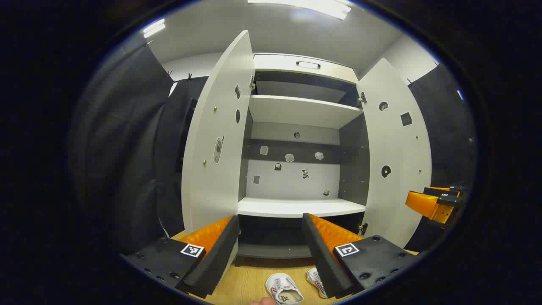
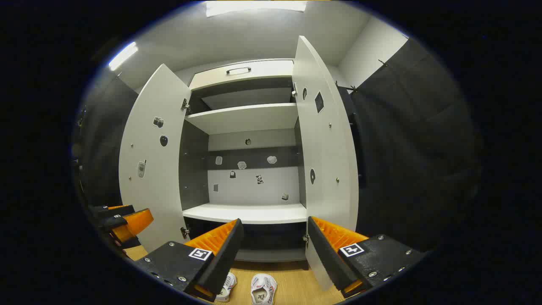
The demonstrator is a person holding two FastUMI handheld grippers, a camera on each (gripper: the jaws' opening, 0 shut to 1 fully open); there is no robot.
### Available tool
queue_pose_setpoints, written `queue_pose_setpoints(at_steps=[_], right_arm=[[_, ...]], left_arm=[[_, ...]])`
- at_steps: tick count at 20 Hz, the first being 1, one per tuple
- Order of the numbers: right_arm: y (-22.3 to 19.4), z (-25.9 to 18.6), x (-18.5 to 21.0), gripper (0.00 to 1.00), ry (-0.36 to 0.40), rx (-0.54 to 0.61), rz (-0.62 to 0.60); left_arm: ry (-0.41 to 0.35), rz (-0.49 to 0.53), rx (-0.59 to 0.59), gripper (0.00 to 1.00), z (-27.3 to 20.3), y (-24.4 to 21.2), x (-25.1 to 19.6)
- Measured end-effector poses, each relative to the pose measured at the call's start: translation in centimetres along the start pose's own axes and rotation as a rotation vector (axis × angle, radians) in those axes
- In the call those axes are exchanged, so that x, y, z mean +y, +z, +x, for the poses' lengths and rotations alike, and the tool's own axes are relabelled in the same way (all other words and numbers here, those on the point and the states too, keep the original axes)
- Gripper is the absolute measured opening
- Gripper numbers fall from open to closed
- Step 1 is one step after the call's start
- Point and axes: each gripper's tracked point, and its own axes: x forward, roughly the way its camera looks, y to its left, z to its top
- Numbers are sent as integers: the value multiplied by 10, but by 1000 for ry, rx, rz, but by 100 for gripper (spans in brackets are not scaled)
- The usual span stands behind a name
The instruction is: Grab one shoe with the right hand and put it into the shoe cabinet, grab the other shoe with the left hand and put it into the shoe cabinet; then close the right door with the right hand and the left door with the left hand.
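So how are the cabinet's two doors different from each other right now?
The left door carries a phone-shaped sticker low on its inner face, while the right door carries a dark square sticker near its top. The left door has a small pair of stickers high up; the right door has a dark round one around mid-height. Shared: both are white, stand wide open on their hinges, and neither is touched by a gripper.

Bright ceiling lights (image 1: pixel 313 6) glare overhead, the cabinet (image 1: pixel 296 127) evenly lit and sharp, edges bowed by fisheye distortion.
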Motion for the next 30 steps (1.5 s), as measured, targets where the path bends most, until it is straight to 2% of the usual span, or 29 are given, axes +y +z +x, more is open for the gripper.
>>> queue_pose_setpoints(at_steps=[26,30], right_arm=[[-7,9,6,94,9,19,-16],[-23,16,8,94,12,41,-46]], left_arm=[[2,-3,-1,96,3,-2,-1],[1,-6,1,96,3,-2,-2]])
